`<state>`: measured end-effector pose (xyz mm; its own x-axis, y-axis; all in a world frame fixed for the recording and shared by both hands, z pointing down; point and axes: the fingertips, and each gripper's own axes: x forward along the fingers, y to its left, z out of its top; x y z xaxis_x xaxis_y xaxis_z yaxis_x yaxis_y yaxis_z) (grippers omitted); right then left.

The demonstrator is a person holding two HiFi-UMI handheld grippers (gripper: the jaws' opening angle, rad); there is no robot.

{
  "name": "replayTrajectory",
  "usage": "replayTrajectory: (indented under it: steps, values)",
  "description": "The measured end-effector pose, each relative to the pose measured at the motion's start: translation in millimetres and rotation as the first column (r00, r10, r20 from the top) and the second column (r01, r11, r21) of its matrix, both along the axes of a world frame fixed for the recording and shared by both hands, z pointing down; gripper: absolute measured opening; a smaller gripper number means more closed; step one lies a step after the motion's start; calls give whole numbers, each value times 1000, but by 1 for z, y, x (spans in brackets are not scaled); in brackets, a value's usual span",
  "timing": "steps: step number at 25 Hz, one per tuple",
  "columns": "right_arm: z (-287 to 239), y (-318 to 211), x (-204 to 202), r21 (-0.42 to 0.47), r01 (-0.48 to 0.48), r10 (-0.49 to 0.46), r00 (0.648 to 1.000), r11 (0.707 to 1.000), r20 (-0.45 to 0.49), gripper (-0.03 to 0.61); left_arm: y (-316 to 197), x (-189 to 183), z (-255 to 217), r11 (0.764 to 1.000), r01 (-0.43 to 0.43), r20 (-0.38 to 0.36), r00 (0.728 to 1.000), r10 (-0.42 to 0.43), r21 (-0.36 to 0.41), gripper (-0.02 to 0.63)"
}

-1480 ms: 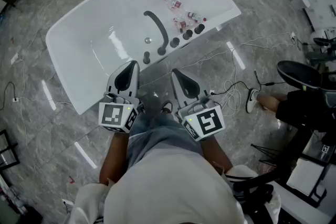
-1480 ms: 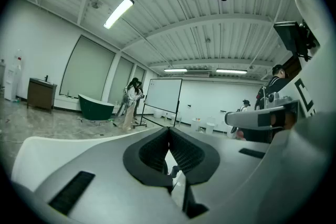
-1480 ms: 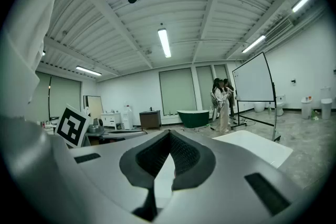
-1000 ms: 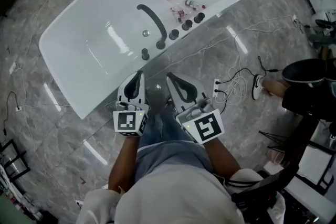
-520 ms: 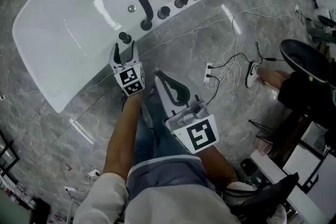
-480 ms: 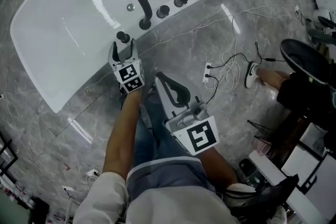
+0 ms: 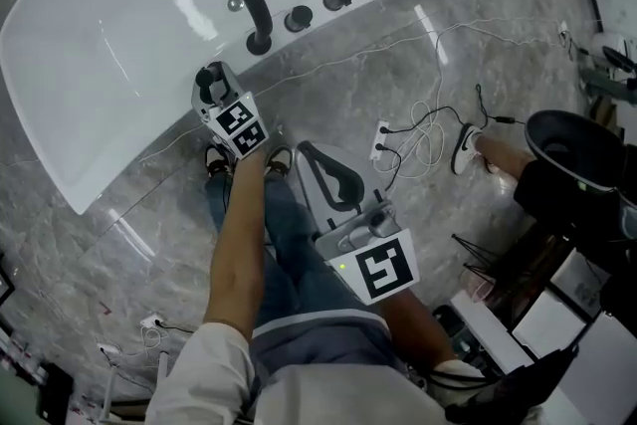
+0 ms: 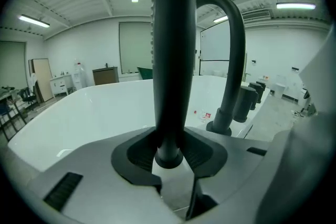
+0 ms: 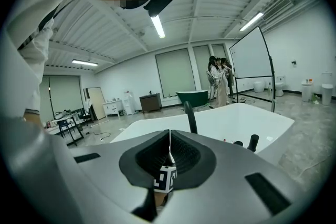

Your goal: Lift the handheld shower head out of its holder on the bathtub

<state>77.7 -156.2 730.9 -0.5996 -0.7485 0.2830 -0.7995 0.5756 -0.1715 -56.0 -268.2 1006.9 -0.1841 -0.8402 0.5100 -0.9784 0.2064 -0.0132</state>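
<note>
Your right gripper (image 7: pixel 307 150) hangs over your leg, jaws together, empty. Your left gripper (image 7: pixel 211 85) is closing round the shower head (image 8: pixel 172 60), pads either side of it, not gripping yet. Head stands upright at the bathtub (image 7: pixel 119 35) rim, unlifted. Still to do: clamp, lift out.

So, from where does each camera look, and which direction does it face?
Head view: on the person's head, facing steeply down at the white oval bathtub and grey floor; shows both arms, legs, left tool, right tool.
Left gripper view: on the left tool, facing along its closing jaws; the upright black handheld shower head stands between them, curved black spout behind; no body.
Right gripper view: on the right tool, jaws together, facing the bathtub; white sleeve at left.
Shared: all three show the bathtub.
</note>
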Motion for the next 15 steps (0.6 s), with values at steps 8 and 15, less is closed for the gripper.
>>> replayTrajectory:
  steps: [8,15]
  values:
    - [-63,-25,-8,67,44,-44,999,997,9,17,25,19,-173,967,-89,55,995,78,238,143]
    - [-216,2,-14,98,52,-57,997,994,48,17,95,15,-420,905,-228,93,974,209,358,143]
